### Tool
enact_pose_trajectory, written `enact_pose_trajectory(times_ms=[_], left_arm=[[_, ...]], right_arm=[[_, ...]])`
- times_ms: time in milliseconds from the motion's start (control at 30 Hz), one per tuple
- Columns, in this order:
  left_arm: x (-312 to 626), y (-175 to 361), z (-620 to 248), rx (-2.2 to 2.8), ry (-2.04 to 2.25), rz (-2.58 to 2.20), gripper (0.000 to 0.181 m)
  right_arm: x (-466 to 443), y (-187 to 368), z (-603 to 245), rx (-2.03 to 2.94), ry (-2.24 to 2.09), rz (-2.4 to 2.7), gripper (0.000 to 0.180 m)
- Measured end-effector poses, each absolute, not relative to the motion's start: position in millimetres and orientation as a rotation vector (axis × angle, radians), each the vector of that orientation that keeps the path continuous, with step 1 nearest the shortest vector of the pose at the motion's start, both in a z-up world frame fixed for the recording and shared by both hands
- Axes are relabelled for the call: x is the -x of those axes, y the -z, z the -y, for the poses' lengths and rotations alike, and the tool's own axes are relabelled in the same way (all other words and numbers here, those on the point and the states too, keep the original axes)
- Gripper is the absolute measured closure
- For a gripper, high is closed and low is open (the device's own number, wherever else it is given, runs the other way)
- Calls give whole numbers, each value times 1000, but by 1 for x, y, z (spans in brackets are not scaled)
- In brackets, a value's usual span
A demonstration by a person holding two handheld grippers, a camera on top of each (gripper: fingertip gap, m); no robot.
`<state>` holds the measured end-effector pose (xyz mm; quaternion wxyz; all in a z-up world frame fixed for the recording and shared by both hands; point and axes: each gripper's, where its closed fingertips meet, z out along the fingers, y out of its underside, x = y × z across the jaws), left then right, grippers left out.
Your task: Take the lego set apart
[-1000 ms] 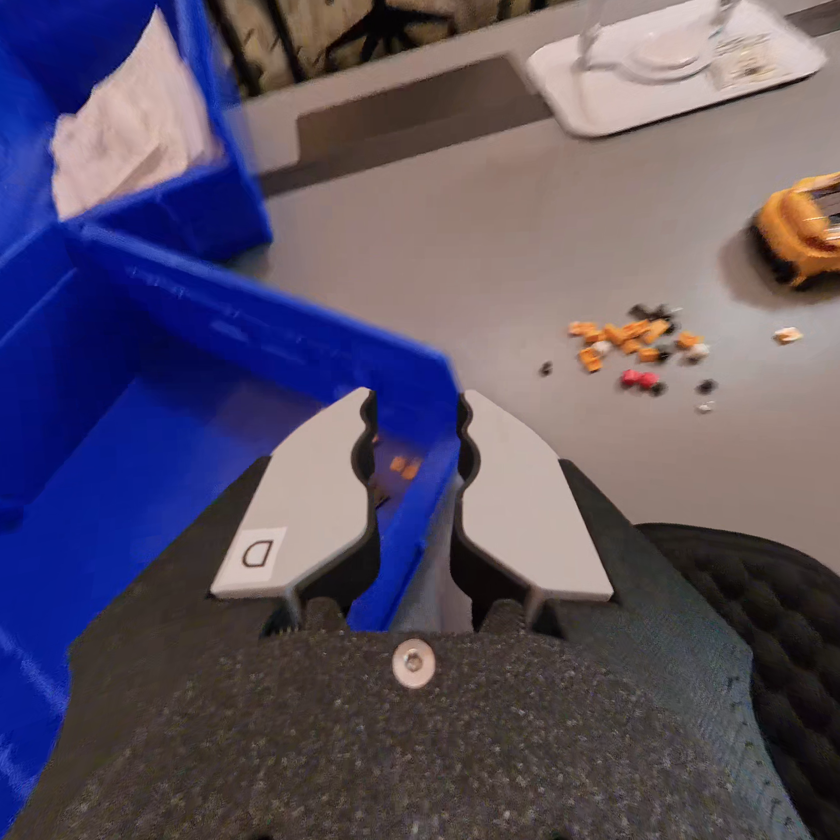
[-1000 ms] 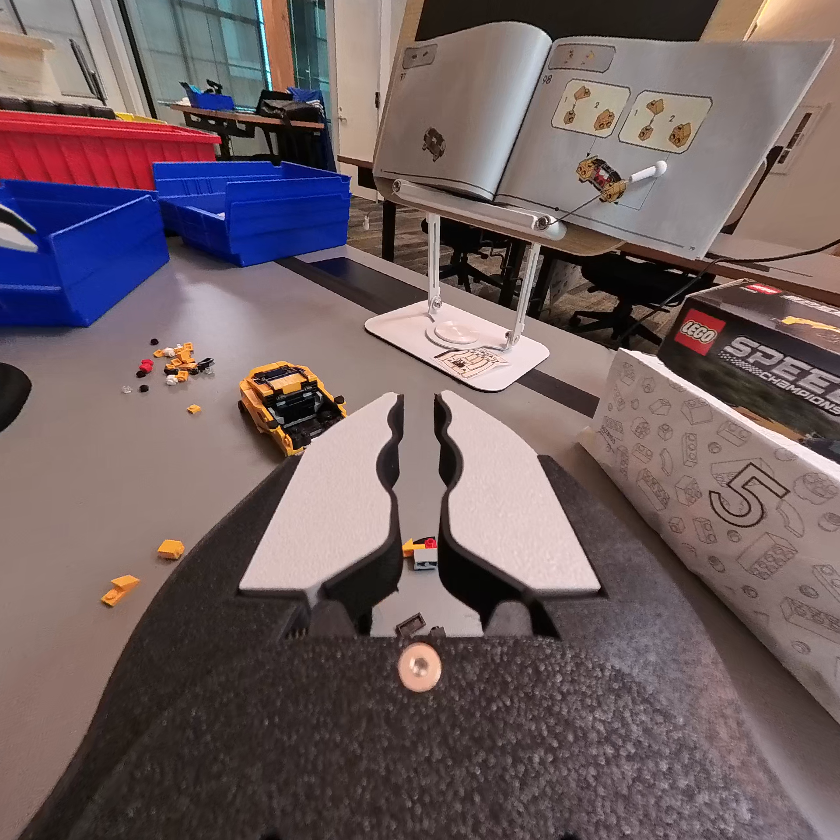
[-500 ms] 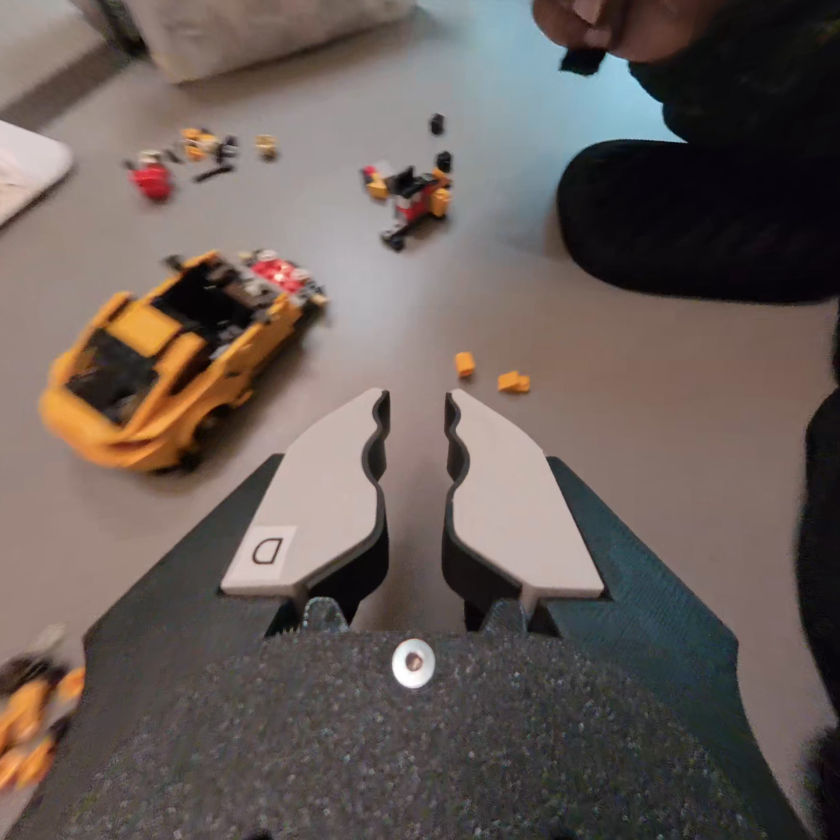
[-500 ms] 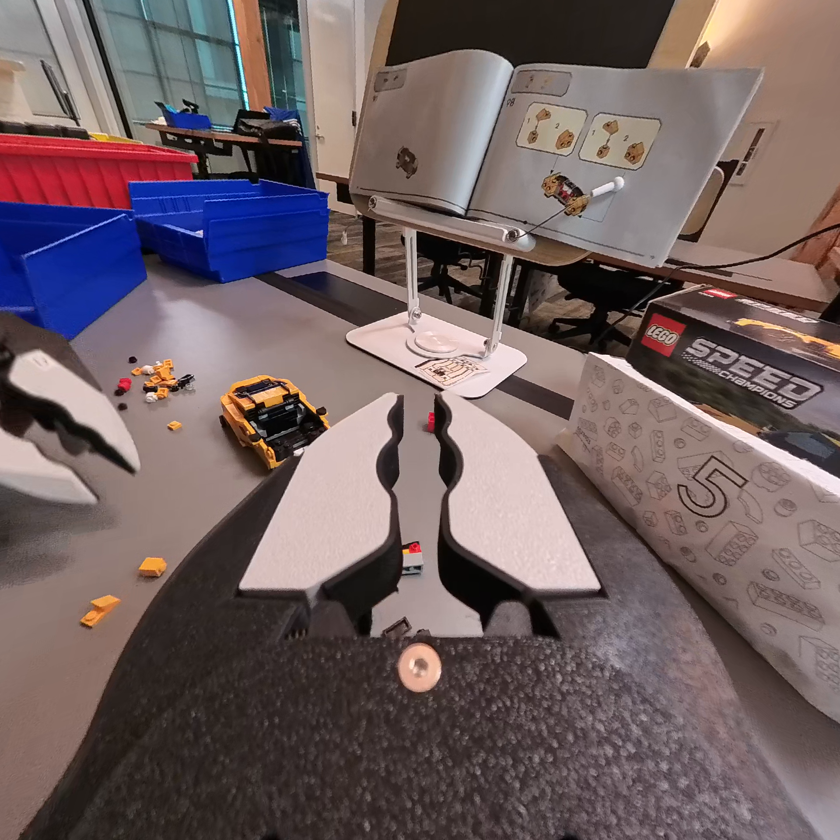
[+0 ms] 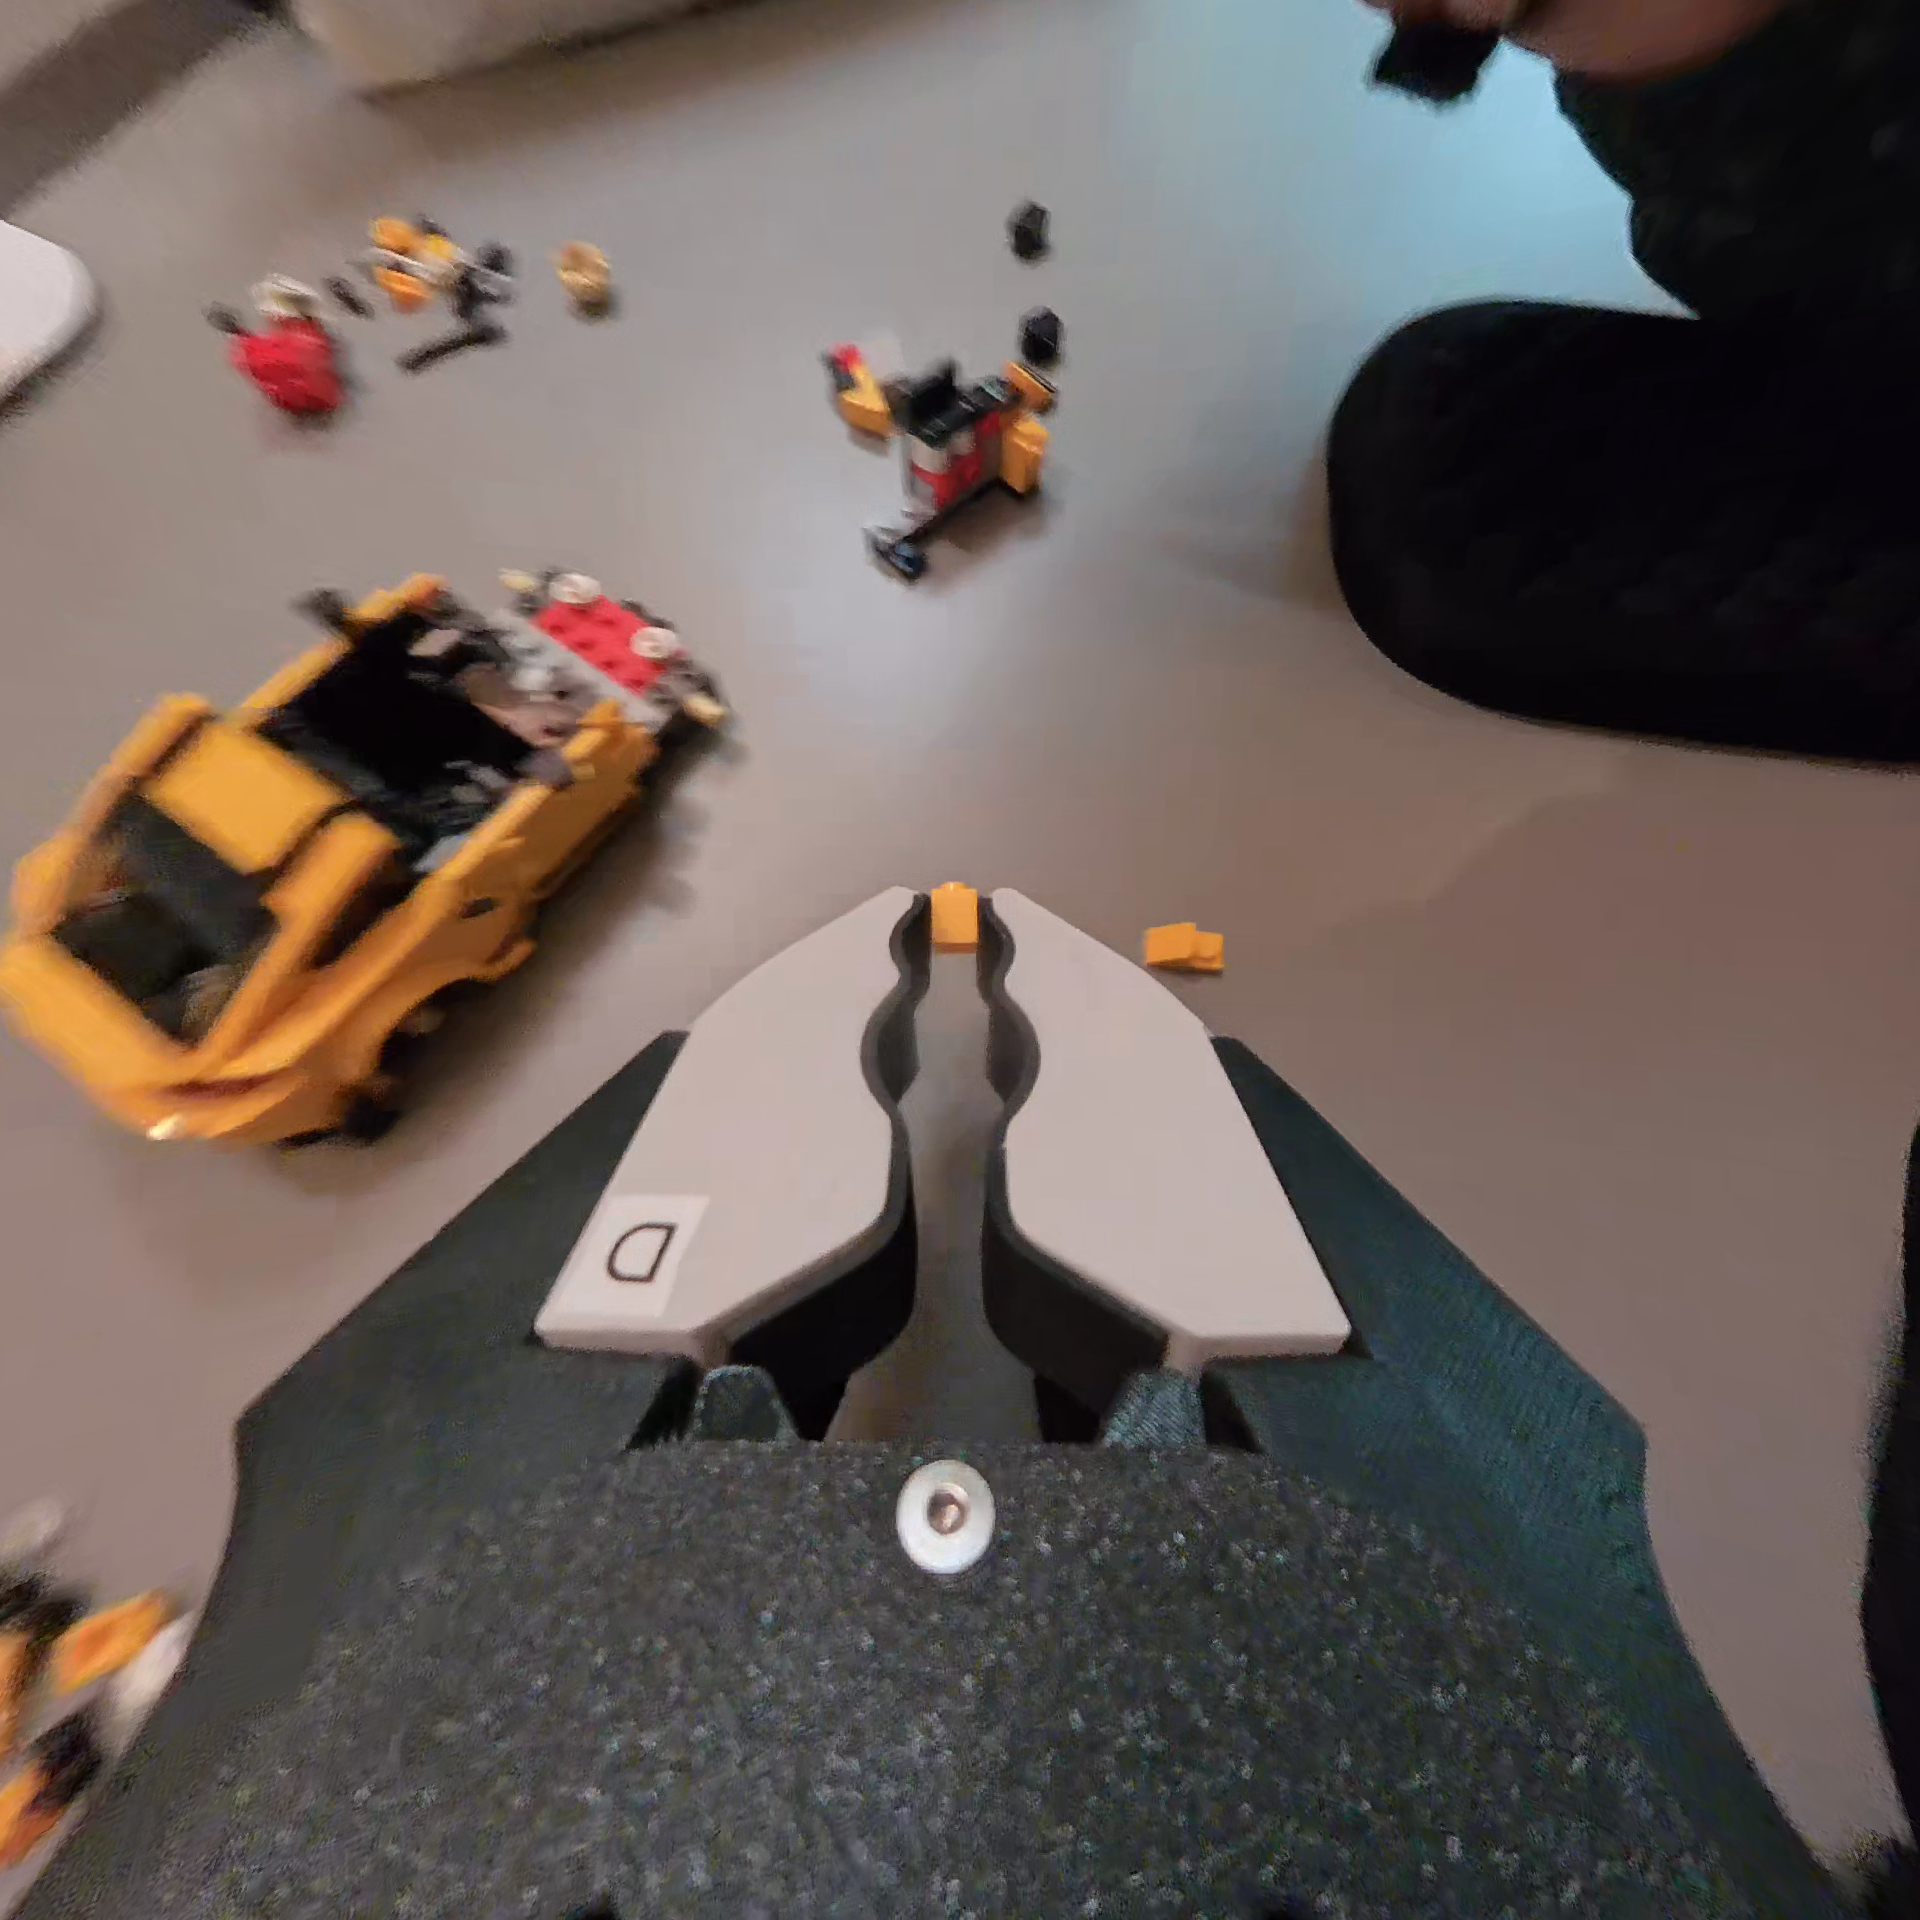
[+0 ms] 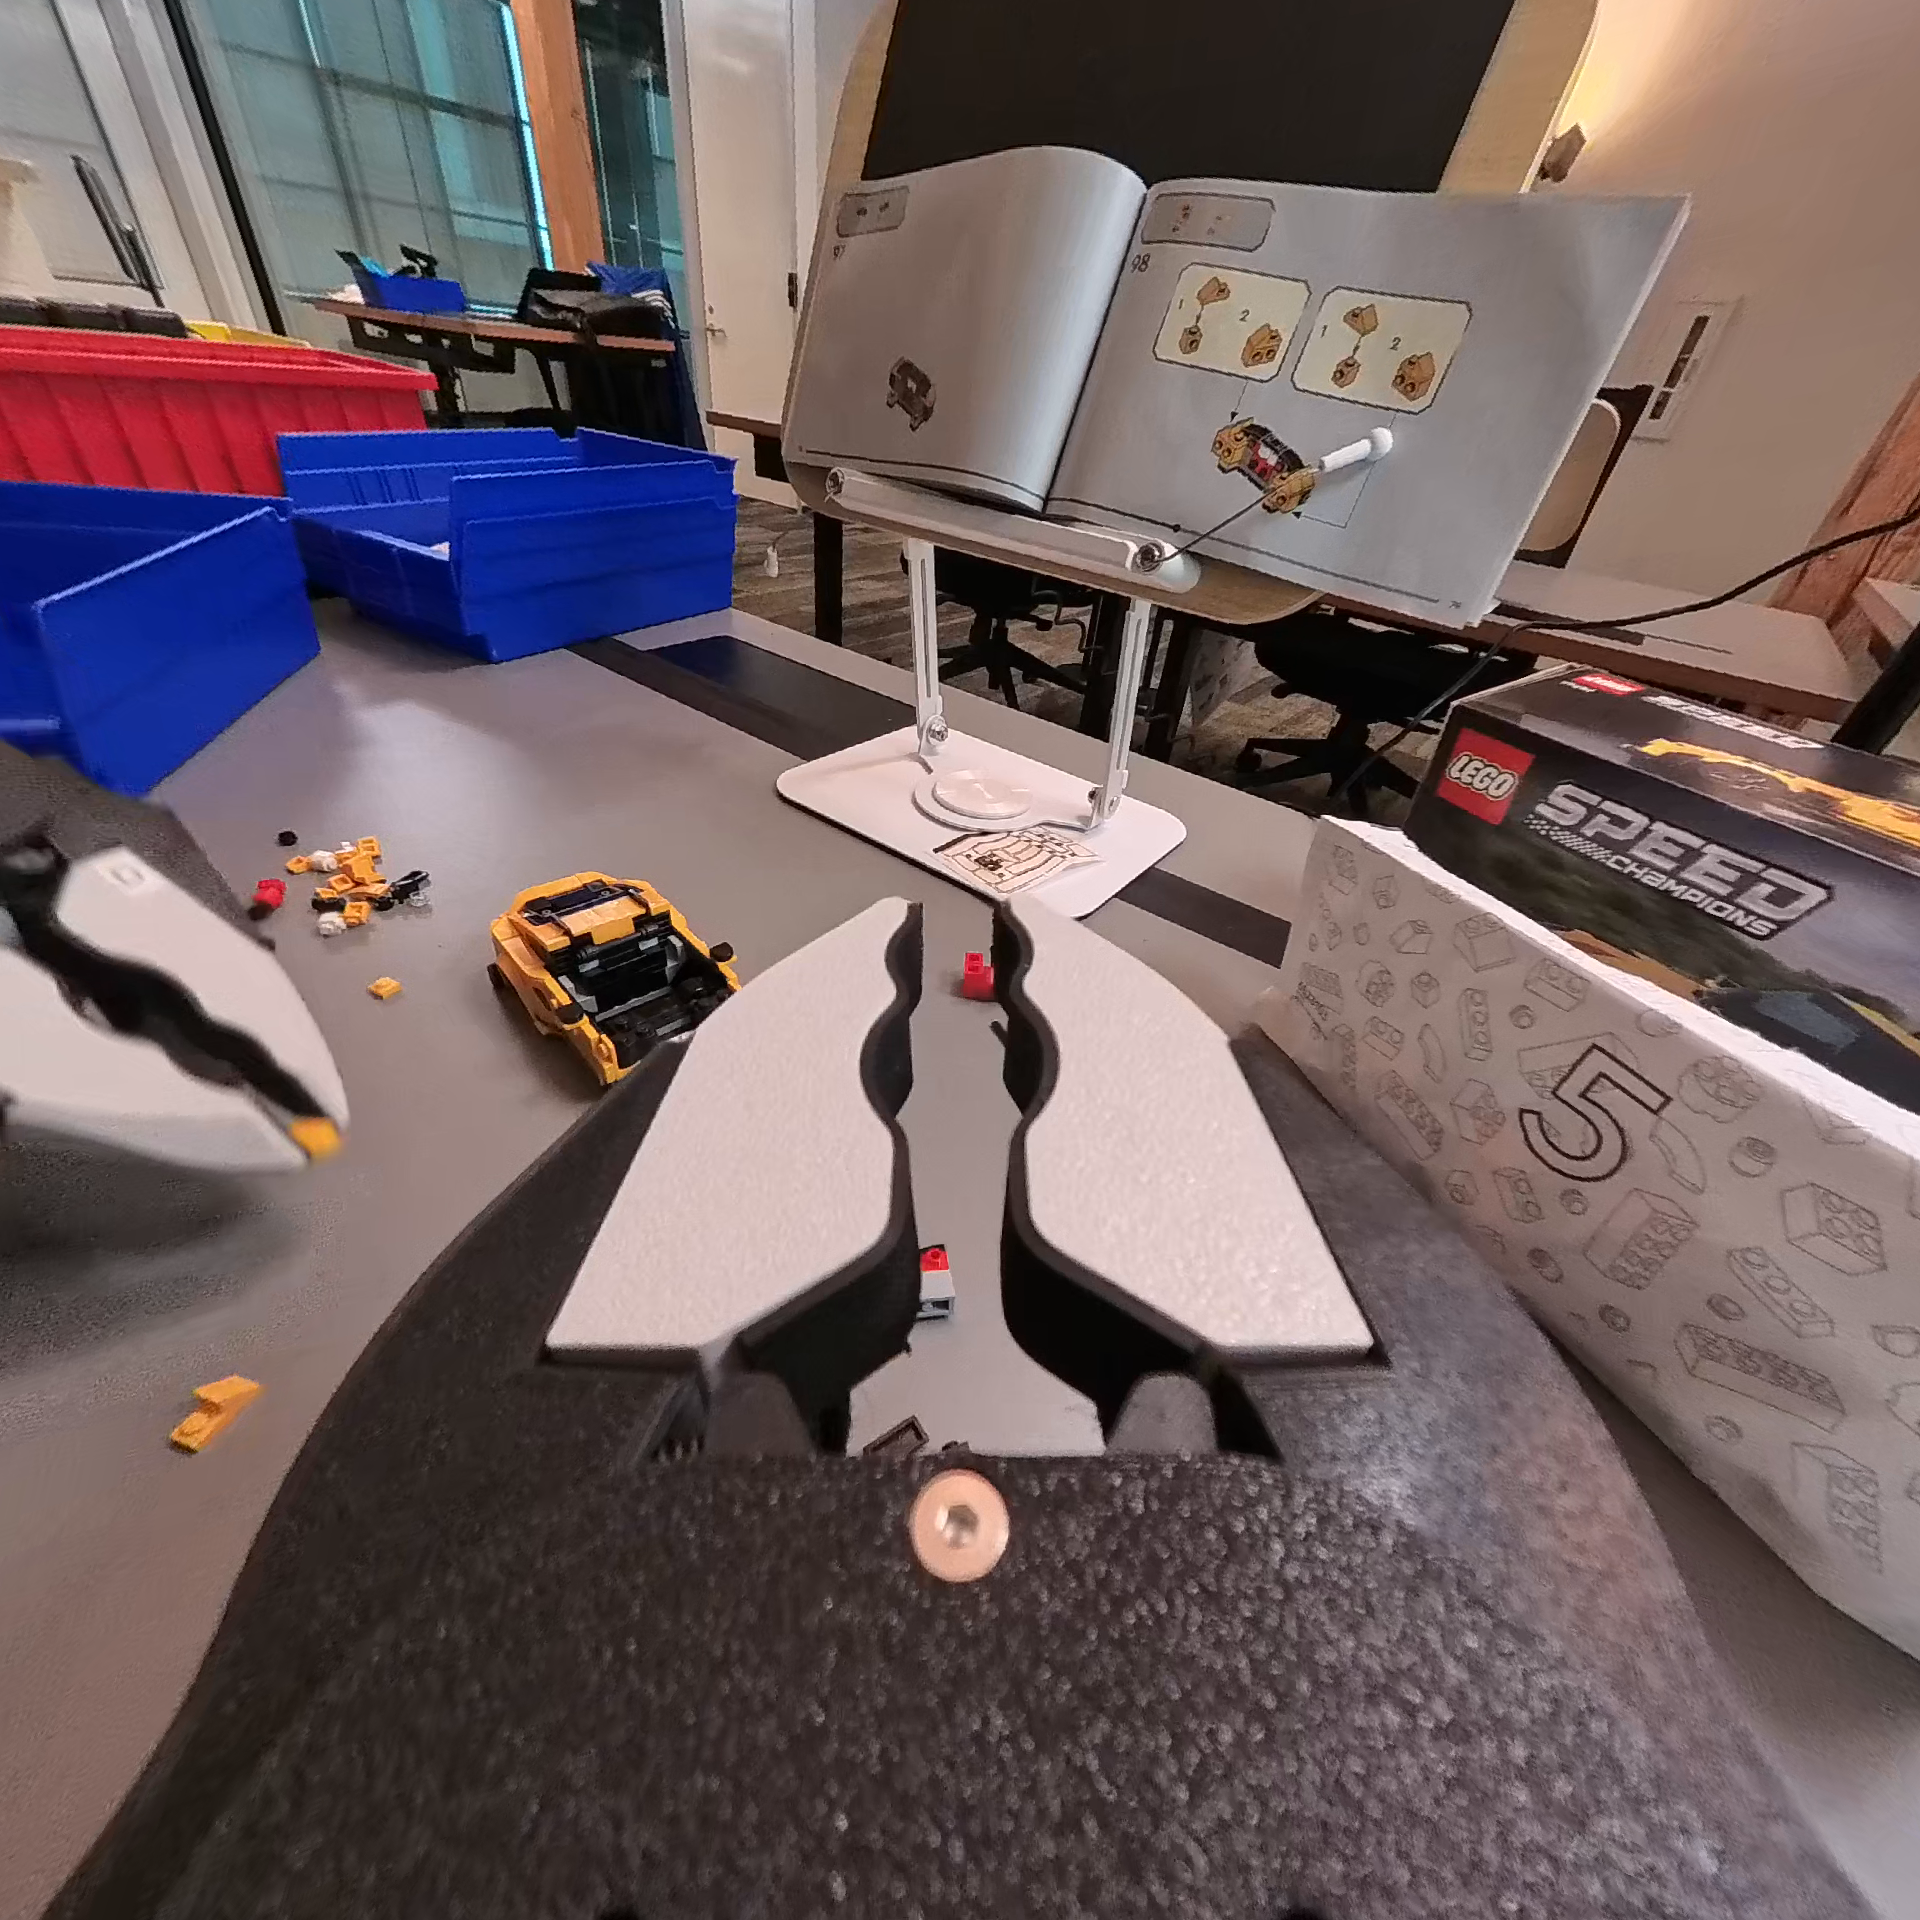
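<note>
Left gripper (image 5: 953, 914) pinches a small orange brick (image 5: 953, 923) at its very tips; tiny, hard and slick, so it looks easy to lose. Right gripper (image 6: 958, 914) hovers slightly parted, empty. The yellow car (image 5: 301, 852) sits beside them, likely rigid yet fragile, best gripped along its sides.

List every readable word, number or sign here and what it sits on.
I name only the things that carry writing and do not quote it.
White sticker on the left gripper: one mark.
Black set box: brand print.
White bag: one large mark among brick drawings.
Open booklet: small marks beside drawings.
Sheet on the stand base: too small to read.
</note>
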<state>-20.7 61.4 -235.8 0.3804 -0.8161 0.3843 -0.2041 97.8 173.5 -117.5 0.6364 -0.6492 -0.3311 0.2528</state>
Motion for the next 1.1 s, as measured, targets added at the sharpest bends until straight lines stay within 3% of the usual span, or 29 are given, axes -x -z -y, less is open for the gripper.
enact_pose_trajectory(times_ms=[133, 367, 600, 767, 933, 1033, 1100], left_arm=[[85, 193, -78, 2025, 372, -753, 173], [281, 124, -68, 1930, -83, -218, 173], [424, 144, -27, 2043, -326, 128, 173], [462, 177, -10, 2197, -370, 224, 173], [463, 195, -8, 2272, -361, 229, 155], [450, 178, -15, 2174, -368, 205, 144], [420, 151, -25, 2040, -366, 83, 151]], right_arm=[[-99, 118, -175, 1486, -571, 741, 167], [-112, 121, -188, 1534, -513, 643, 174], [-143, 131, -209, 1647, -414, 451, 180], [-172, 138, -218, 1701, -384, 344, 180], [-196, 140, -217, 1708, -351, 277, 180], [-205, 142, -215, 1709, -344, 252, 180], [-209, 142, -214, 1705, -342, 244, 180]])
